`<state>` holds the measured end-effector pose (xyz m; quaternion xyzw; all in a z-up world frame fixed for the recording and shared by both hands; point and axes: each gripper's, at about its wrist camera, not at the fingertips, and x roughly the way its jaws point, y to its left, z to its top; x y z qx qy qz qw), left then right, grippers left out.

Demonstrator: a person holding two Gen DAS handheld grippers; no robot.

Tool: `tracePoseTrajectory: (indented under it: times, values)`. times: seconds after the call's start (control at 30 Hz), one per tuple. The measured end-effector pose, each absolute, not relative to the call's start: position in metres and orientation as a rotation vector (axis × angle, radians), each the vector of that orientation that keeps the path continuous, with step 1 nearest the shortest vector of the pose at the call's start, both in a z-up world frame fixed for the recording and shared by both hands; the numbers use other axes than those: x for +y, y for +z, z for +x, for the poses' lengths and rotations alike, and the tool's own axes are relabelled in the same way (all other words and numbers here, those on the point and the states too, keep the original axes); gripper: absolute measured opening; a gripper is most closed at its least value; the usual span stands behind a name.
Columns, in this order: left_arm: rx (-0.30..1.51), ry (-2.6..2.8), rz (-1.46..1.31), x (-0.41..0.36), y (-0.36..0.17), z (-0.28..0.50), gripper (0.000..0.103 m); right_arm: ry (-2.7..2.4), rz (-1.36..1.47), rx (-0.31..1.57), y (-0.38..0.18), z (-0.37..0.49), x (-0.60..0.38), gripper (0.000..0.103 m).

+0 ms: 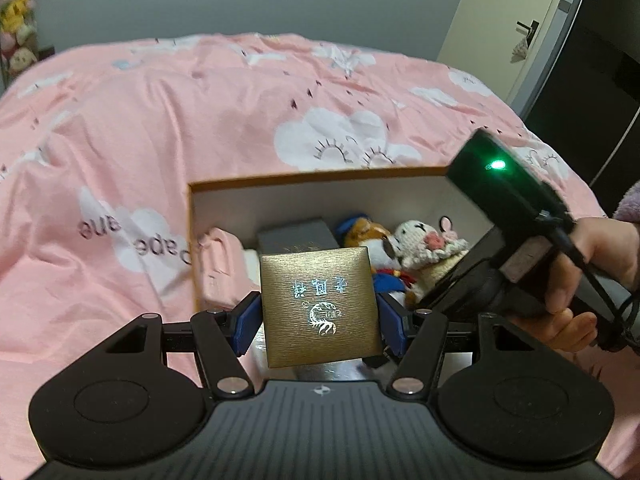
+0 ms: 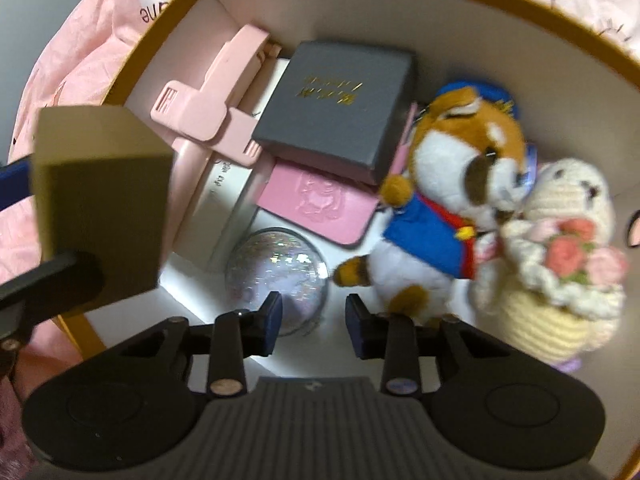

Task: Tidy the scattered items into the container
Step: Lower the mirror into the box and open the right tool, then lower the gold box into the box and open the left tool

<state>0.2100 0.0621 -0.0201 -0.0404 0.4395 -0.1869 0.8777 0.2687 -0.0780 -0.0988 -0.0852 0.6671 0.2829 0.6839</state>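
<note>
The left gripper (image 1: 319, 312) is clamping a gold box (image 1: 320, 304) between its blue pads and holding it over the near edge of the open cardboard container (image 1: 312, 178), which is sitting on a pink bedspread (image 1: 160, 120) printed with white clouds. The right gripper (image 2: 313, 322) is pointing steeply down into the container with its fingers parted and nothing between them; a glittery clear globe (image 2: 276, 276) is lying on the floor of the container just beyond its left fingertip. Crowding the container around it are a grey box (image 2: 340, 108) with gold lettering, resting on a pink embossed case (image 2: 316, 204), a pink clip (image 2: 216, 108) lying against the left wall, a fox plush (image 2: 452, 200) in a blue cap and blue jacket, and a cream crocheted doll (image 2: 560, 260) holding knitted flowers, pressed up beside the plush. In the right wrist view the gold box is hanging at the left, above the container's rim. A person's hand (image 1: 592, 280) is gripping the right gripper's handle.
</note>
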Motion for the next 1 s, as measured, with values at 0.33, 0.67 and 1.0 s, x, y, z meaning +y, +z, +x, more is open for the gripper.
tracePoseTrajectory:
  times: [0.33, 0.67, 1.0]
  values:
    - [1.136, -0.356, -0.176, 0.043, -0.045, 0.238, 0.071, 0.675, -0.315, 1.485, -0.100, 0.260, -0.111, 0.022]
    - [1.295, -0.264, -0.125, 0.022, -0.070, 0.253, 0.072, 0.682, -0.341, 1.470, -0.103, 0.266, -0.113, 0.024]
    - [1.342, -0.174, -0.130, 0.021, -0.089, 0.259, 0.072, 0.684, -0.344, 1.463, -0.104, 0.266, -0.113, 0.024]
